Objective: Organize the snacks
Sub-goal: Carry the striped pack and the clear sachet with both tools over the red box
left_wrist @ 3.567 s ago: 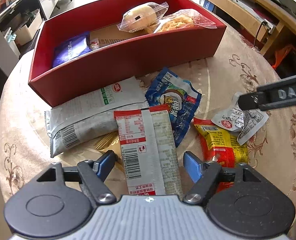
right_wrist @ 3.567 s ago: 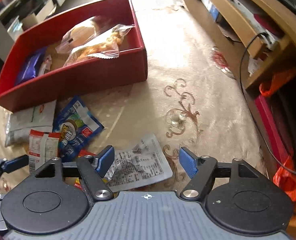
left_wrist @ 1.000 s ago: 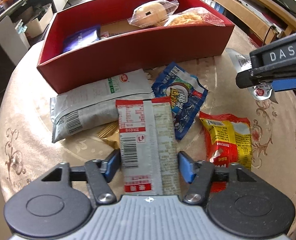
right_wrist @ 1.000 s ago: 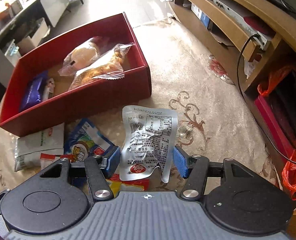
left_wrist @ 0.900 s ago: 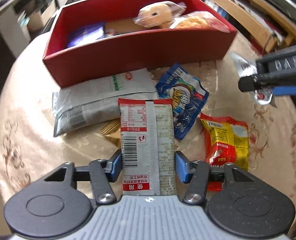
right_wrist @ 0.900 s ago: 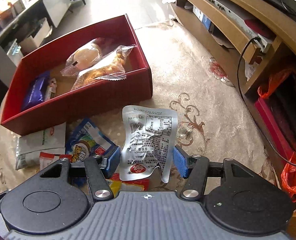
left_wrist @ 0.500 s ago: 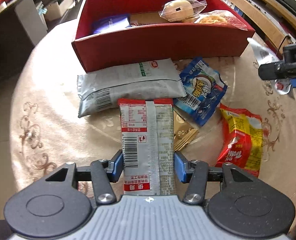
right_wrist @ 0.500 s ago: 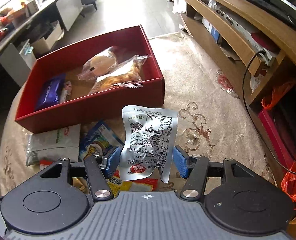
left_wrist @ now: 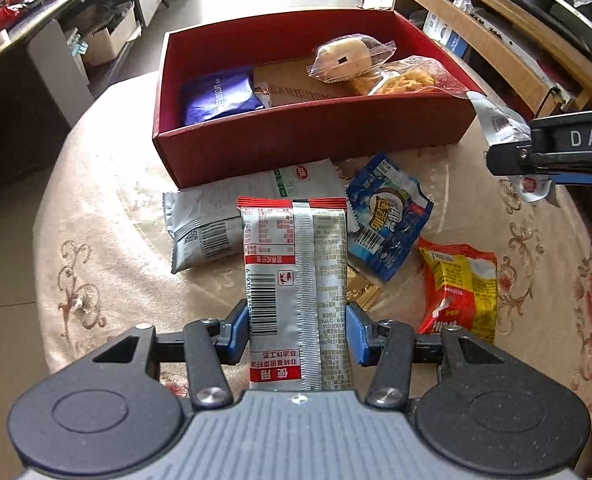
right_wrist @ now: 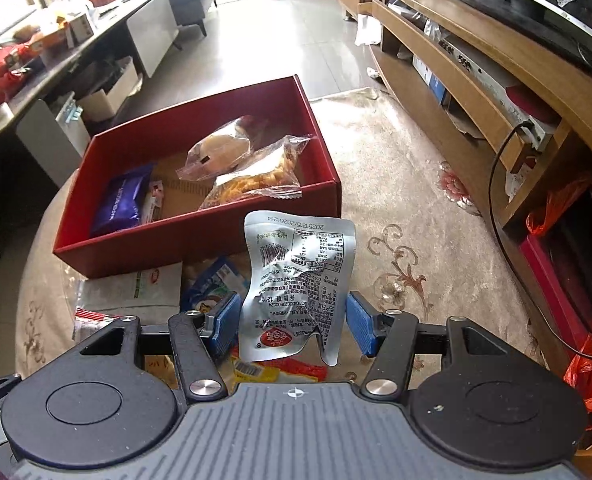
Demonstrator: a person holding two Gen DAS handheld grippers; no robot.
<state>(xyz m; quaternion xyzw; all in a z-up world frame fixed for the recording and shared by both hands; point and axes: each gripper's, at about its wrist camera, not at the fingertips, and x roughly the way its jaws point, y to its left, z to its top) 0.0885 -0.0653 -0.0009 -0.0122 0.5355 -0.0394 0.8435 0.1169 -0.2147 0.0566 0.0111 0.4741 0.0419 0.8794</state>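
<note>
Your left gripper (left_wrist: 296, 334) pinches a red-and-silver snack pack (left_wrist: 296, 280), whose lower end is hidden behind the gripper body. Your right gripper (right_wrist: 292, 326) clamps a crinkled silver pouch (right_wrist: 298, 280) above the counter (right_wrist: 396, 208). The red box (left_wrist: 316, 136) holds a purple packet (left_wrist: 218, 96), a wrapped bun (left_wrist: 346, 58) and a bag of fried snacks (left_wrist: 410, 78).

My left tool's red-and-silver packet (left_wrist: 296, 280) covers part of the grey packet (left_wrist: 216, 216) and a gold wrapper (left_wrist: 362, 292) on the counter. The picture's right edge cuts off my right tool (left_wrist: 552, 156). The packets' print is too small to read.
</note>
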